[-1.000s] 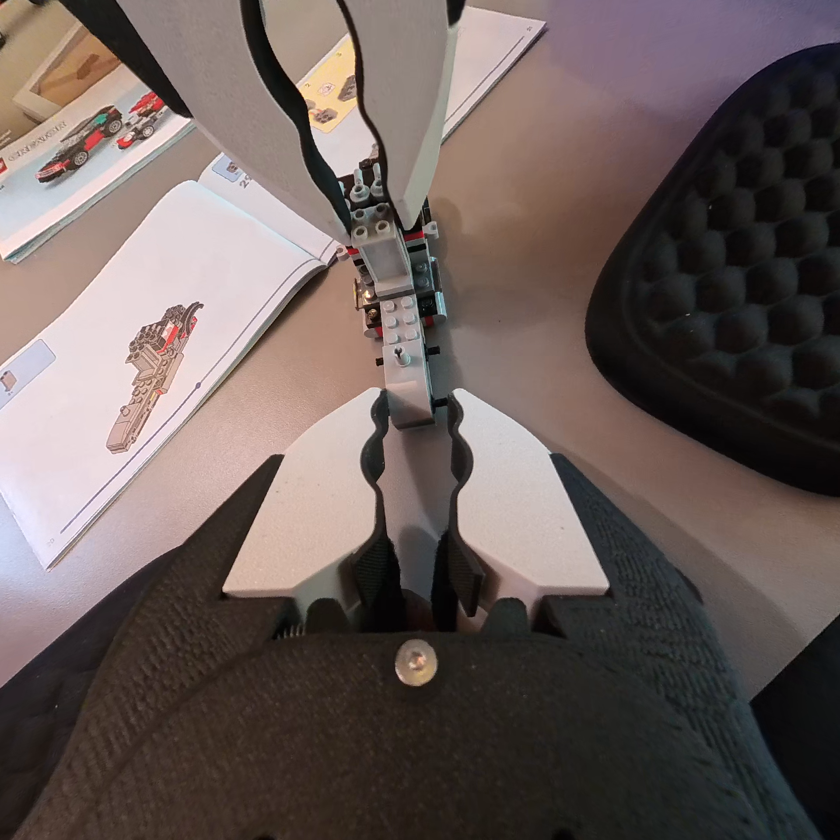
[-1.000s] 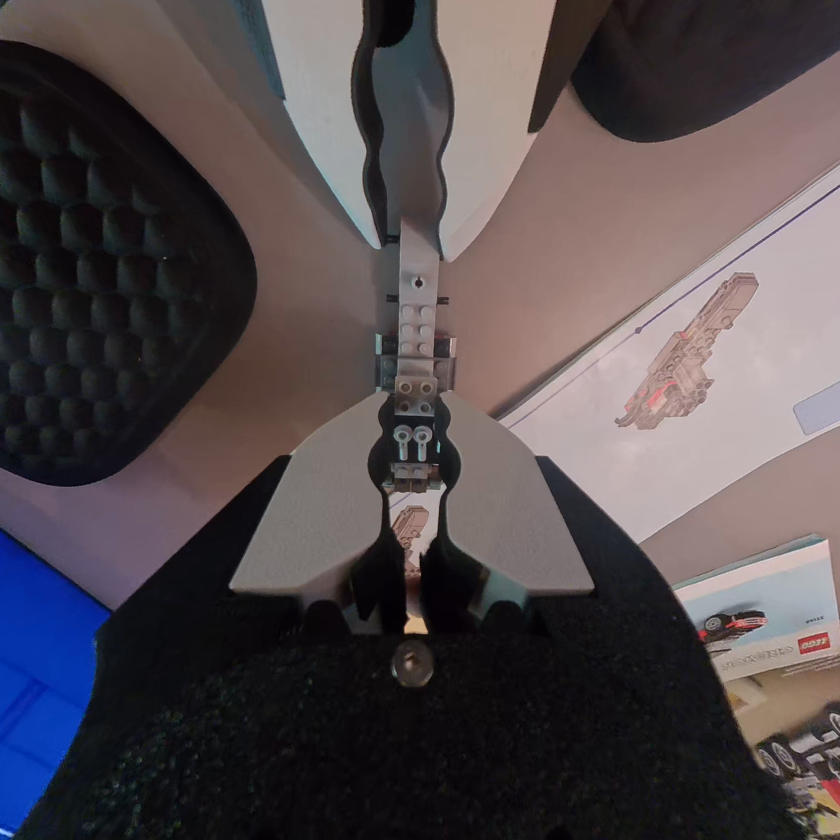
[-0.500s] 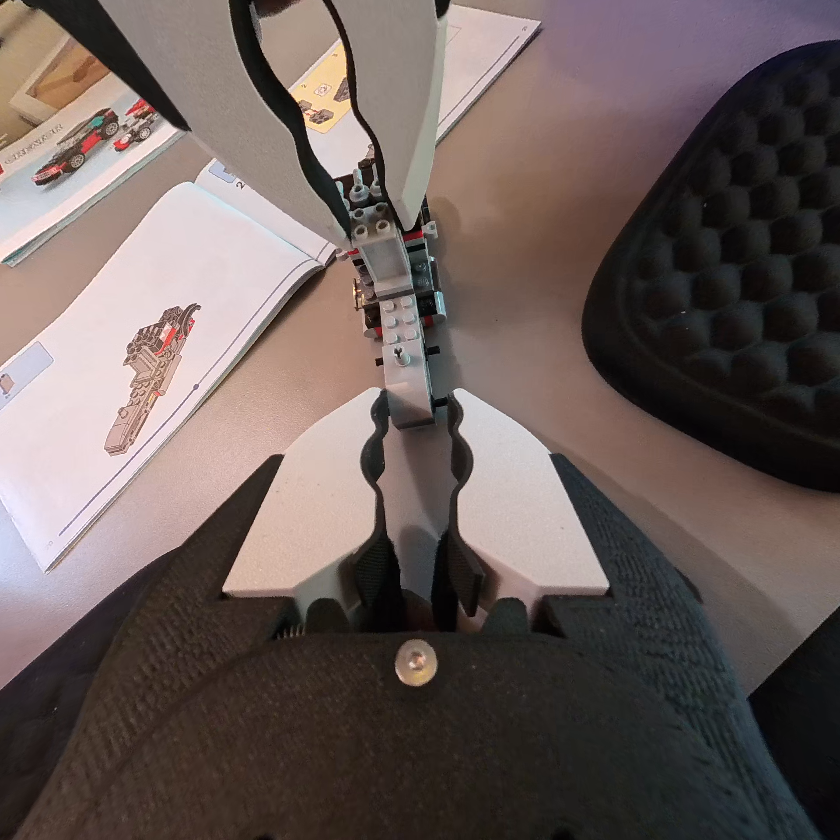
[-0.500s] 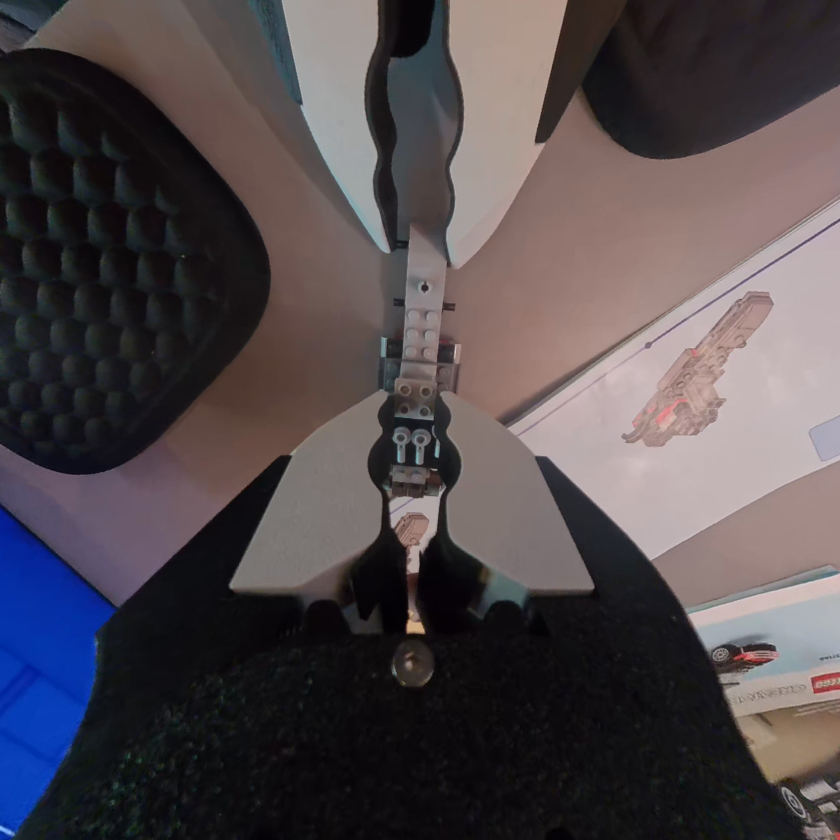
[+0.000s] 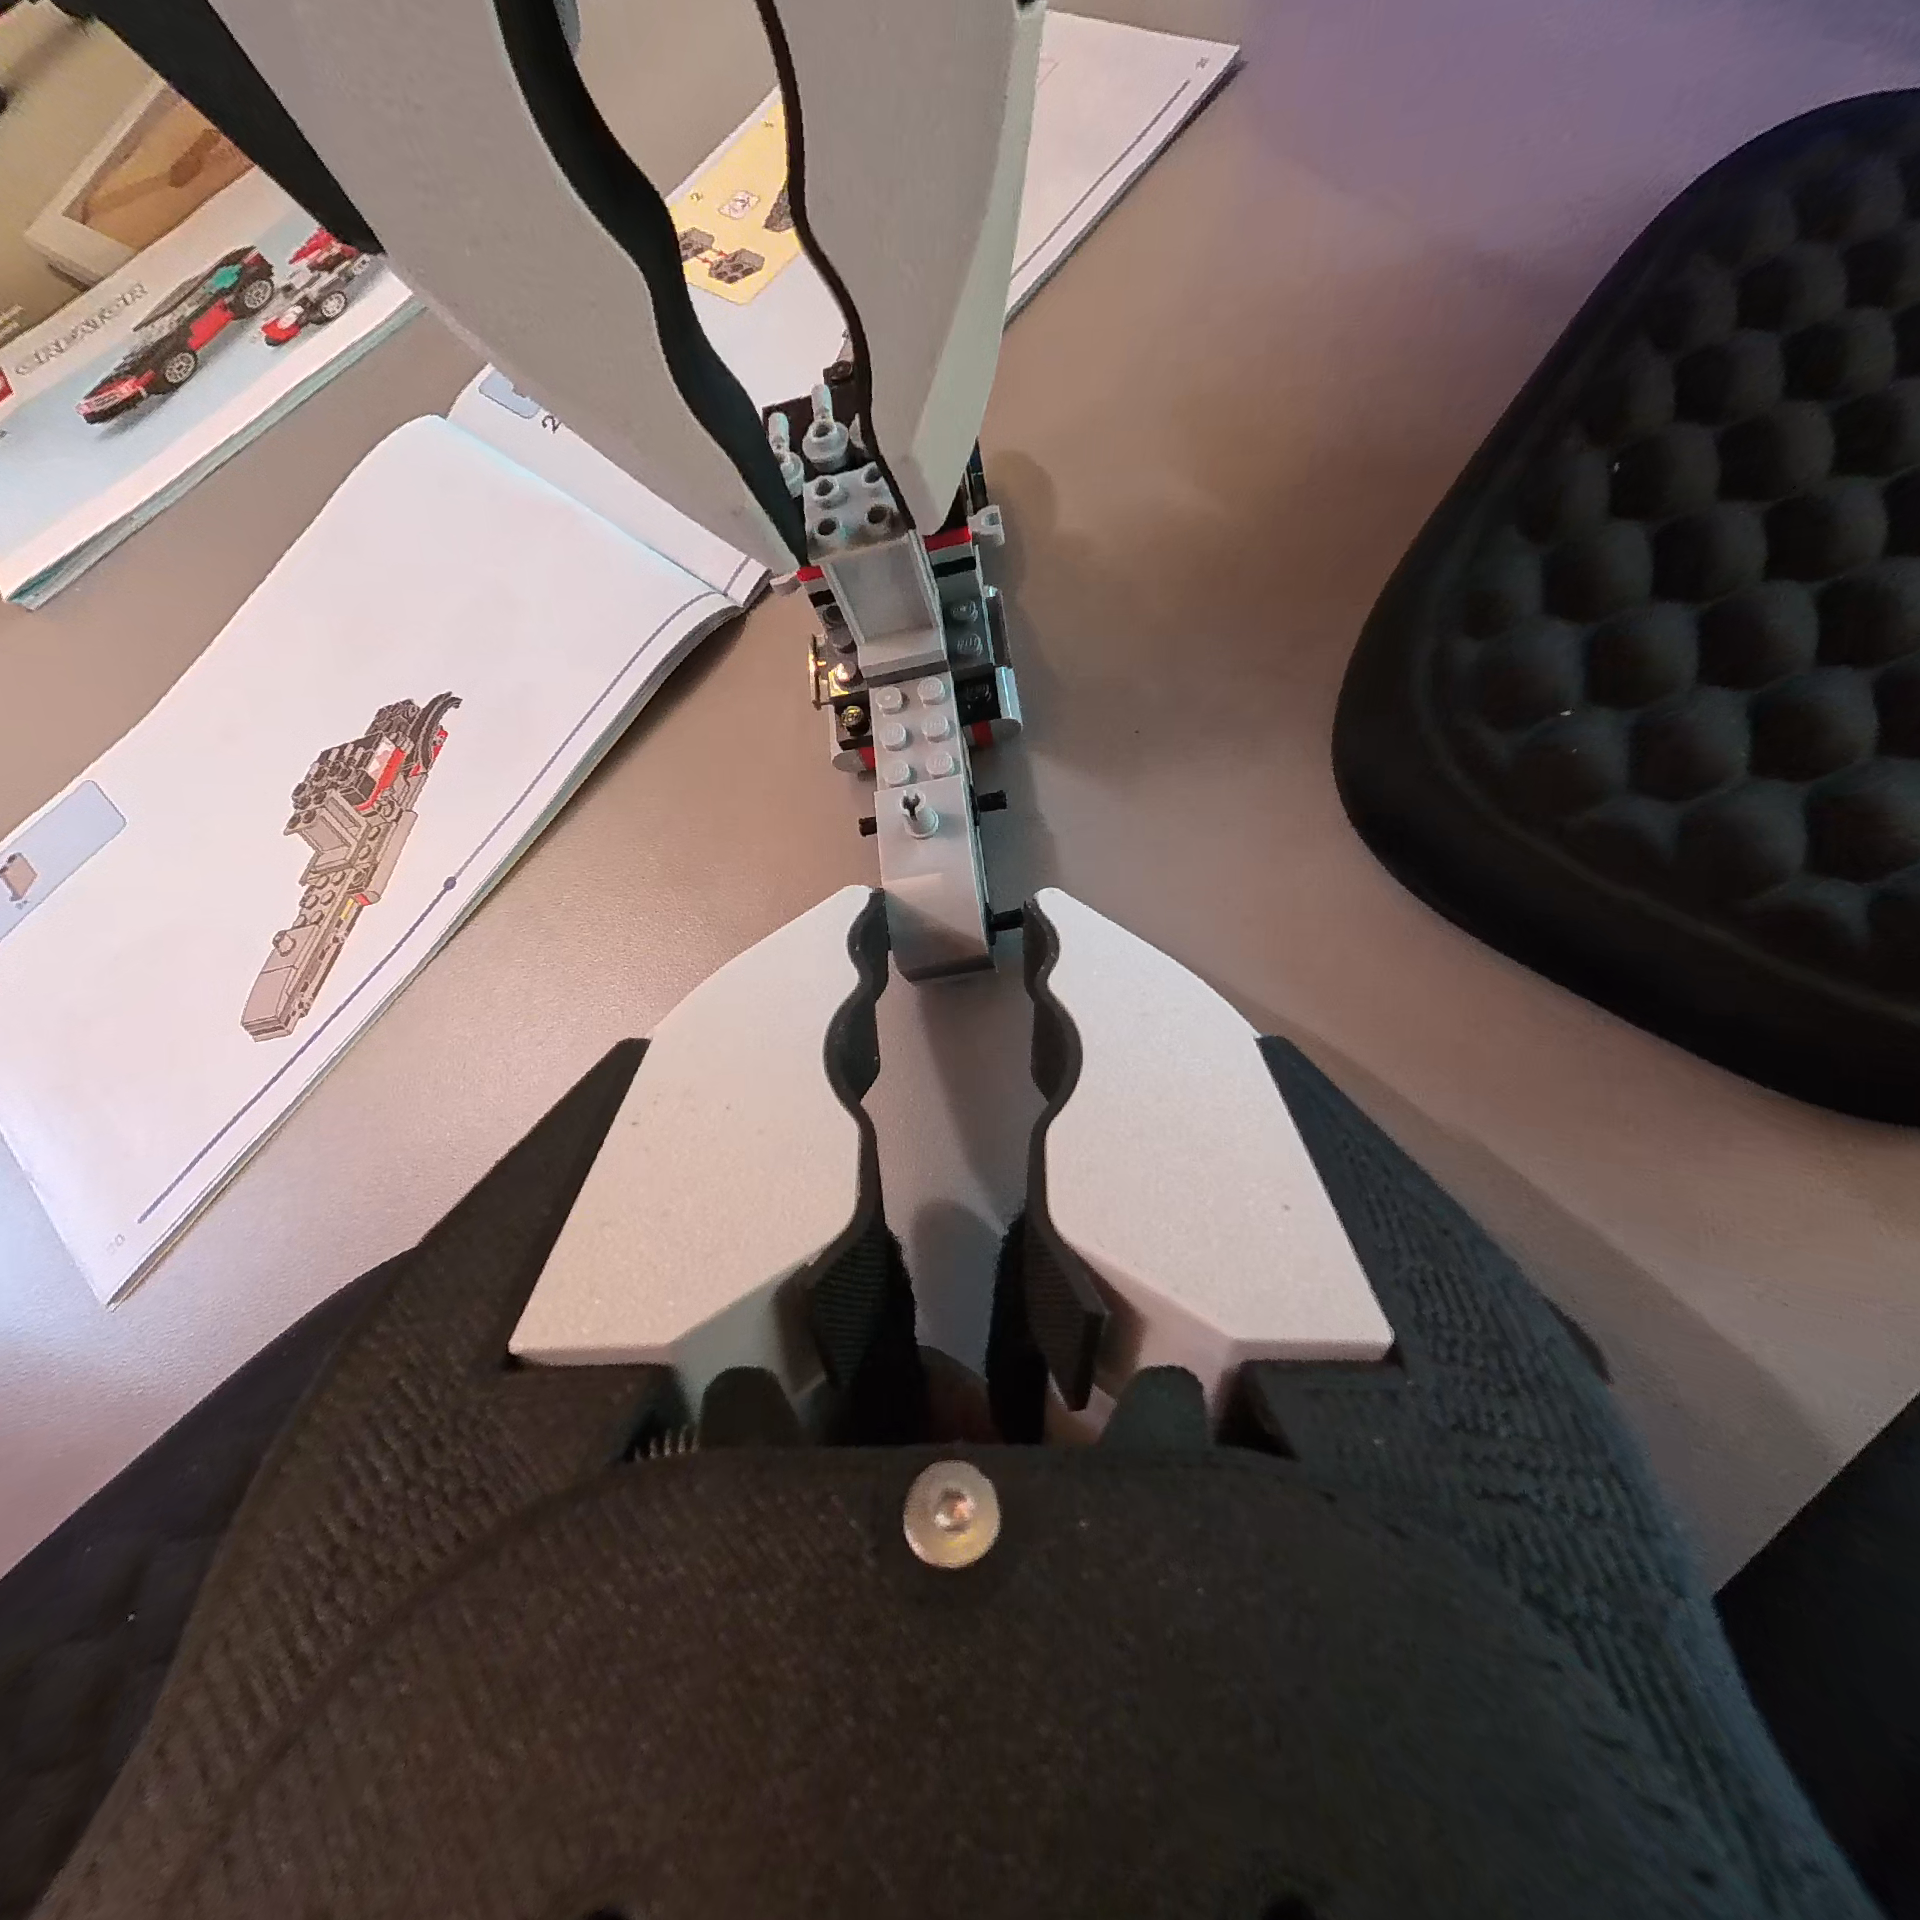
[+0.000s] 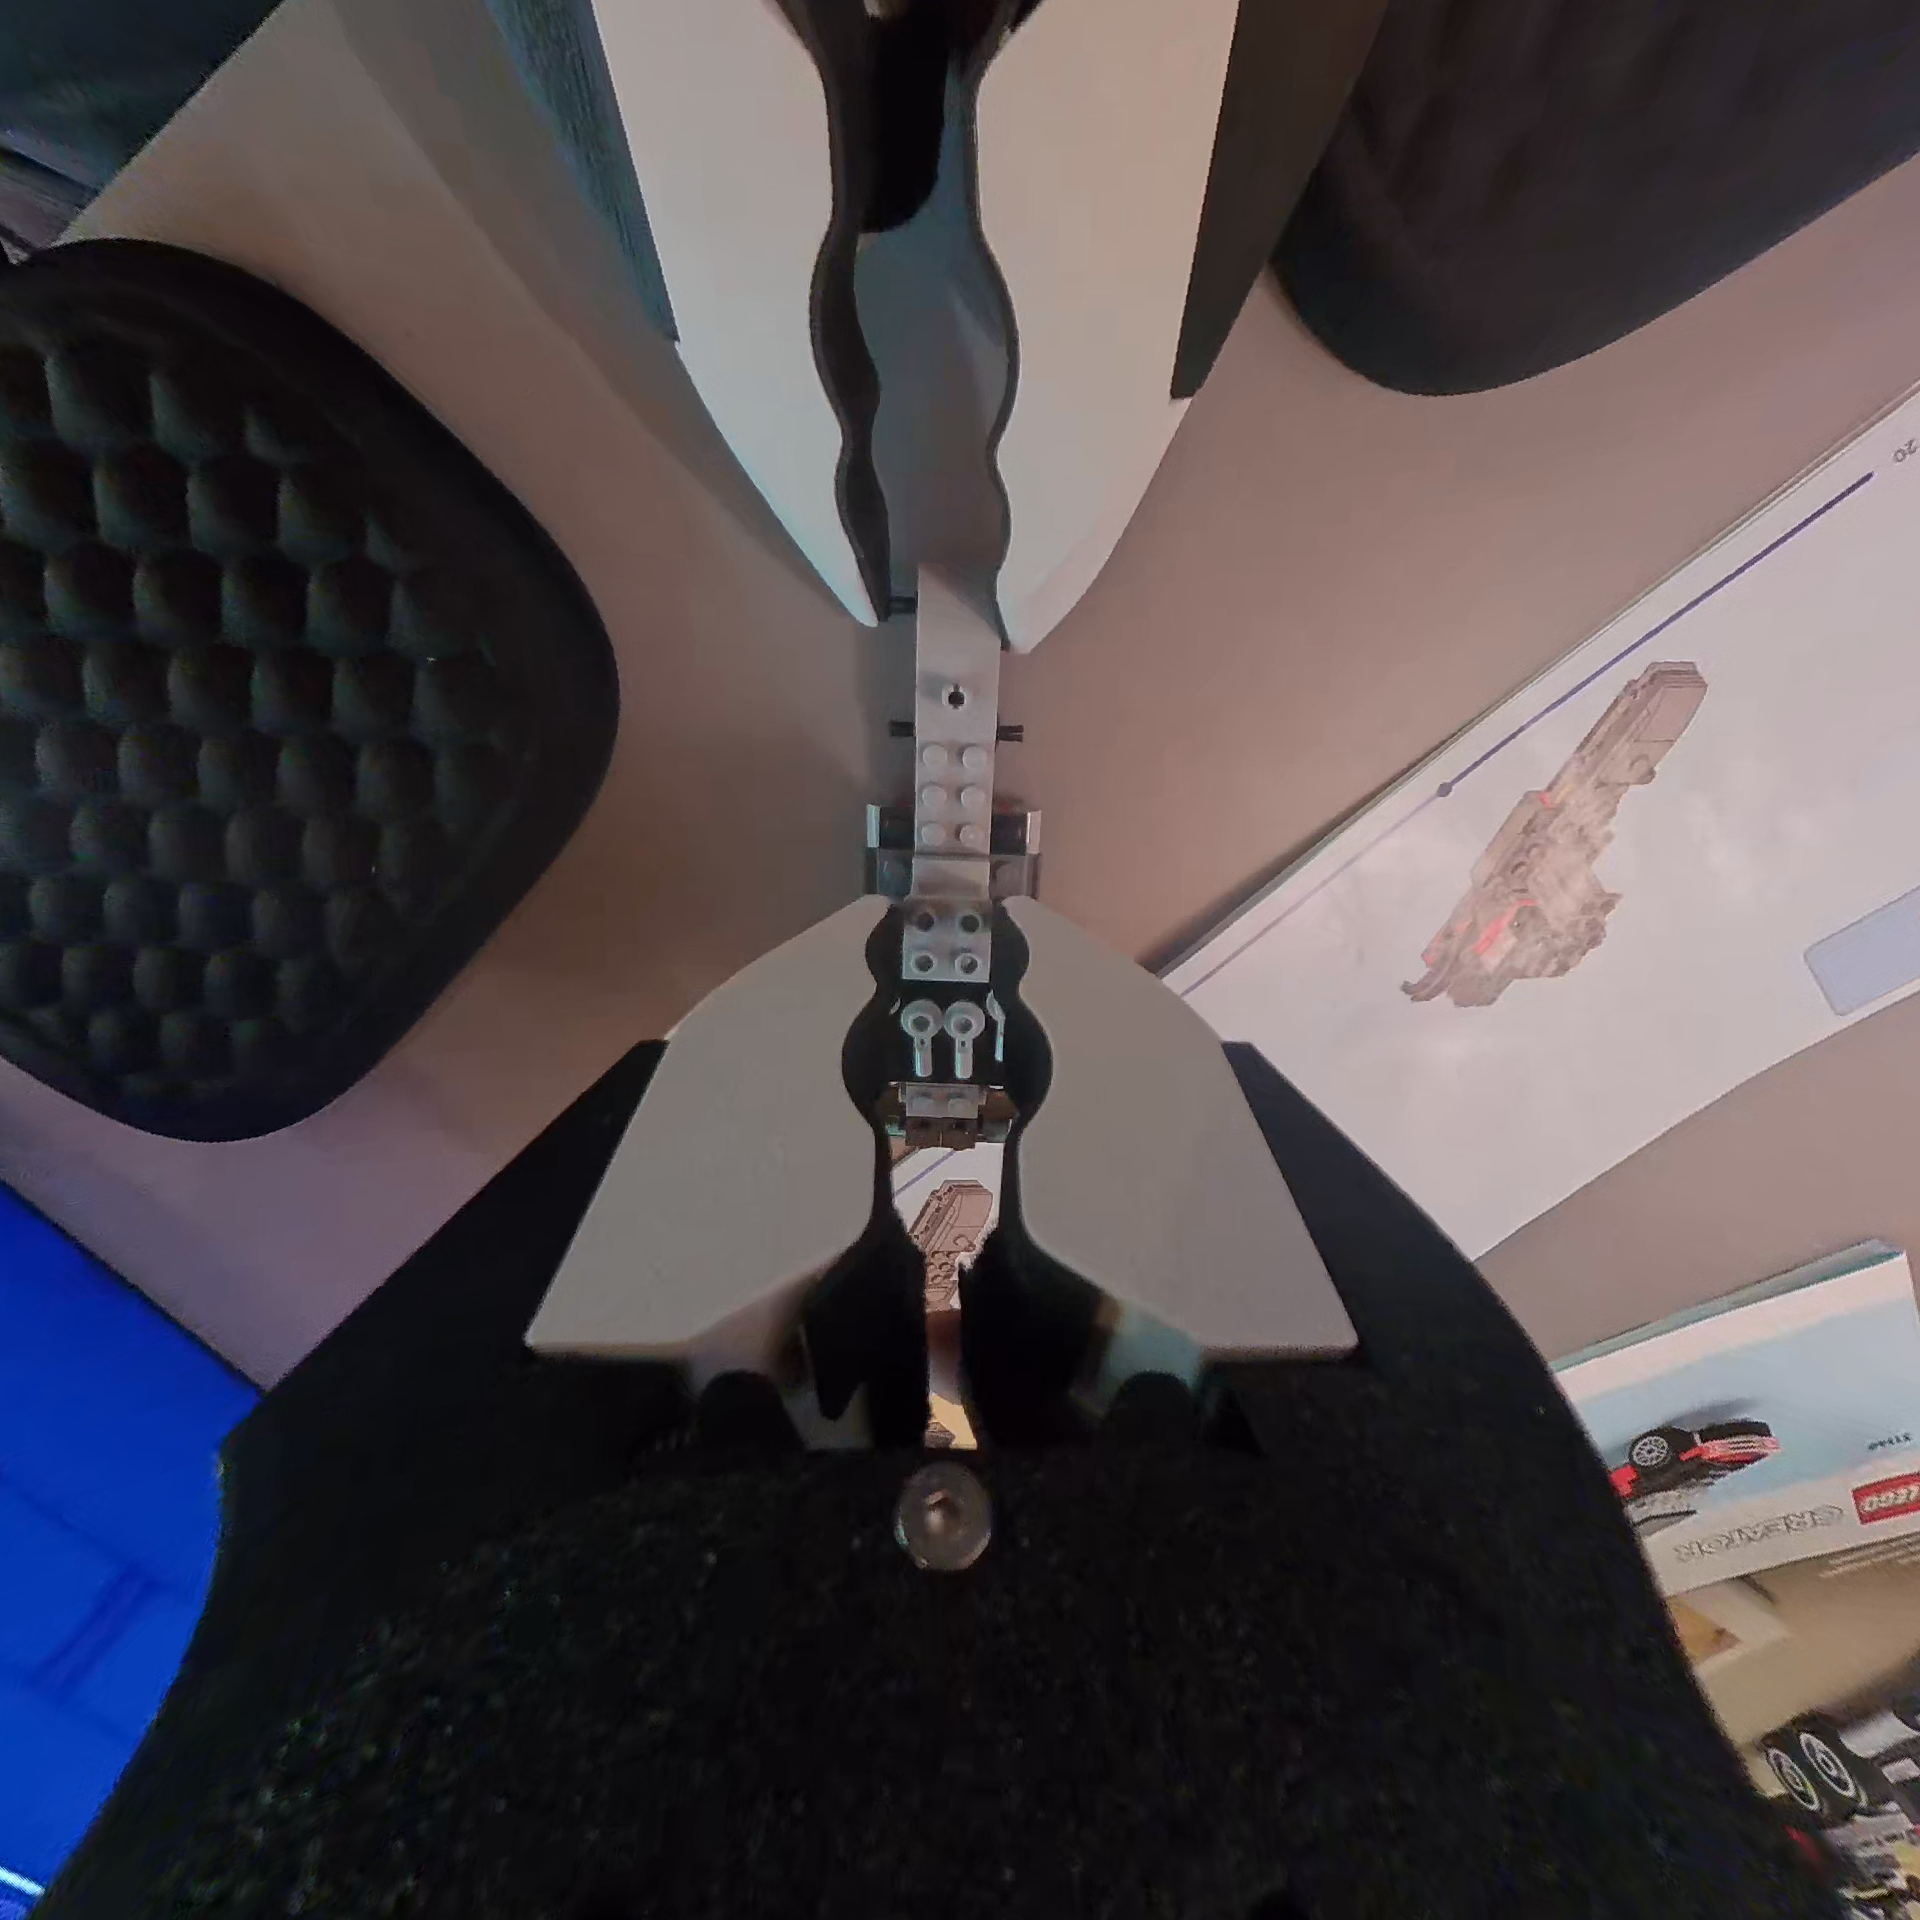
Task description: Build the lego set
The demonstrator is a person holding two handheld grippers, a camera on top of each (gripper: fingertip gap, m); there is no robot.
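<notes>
stretching between the two grippers, the lego model (image 5: pixel 914 717) is a long narrow build, light grey studded plates and a smooth sloped nose along its top, black and red bricks lower down at its wider middle, thin black pins sticking out at the sides. it lies lengthwise over the grey-brown table (image 5: pixel 1195 582), whether resting on it or lifted just clear i cannot tell. the left gripper (image 5: pixel 940 935) has its white fingers a narrow way apart with the model's rounded grey nose between the tips; the left fingertip looks to touch it while a slim gap shows by the right one, so a firm grip cannot be told. the right gripper (image 6: pixel 943 966) comes from the opposite end, its fingers closed in on the studded rear block, whose sides sit against the black wavy pads. an open instruction booklet (image 5: pixel 343 790) lies flat just beside the model, showing a drawing of a similar grey build, and a second booklet with a car on its cover (image 5: pixel 156 374) lies beyond it. a black dimpled foam pad (image 5: pixel 1662 582) sits on the model's other side, near but apart. a blue surface (image 6: pixel 94 1455) shows at the lower left corner of the right wrist view.
</notes>
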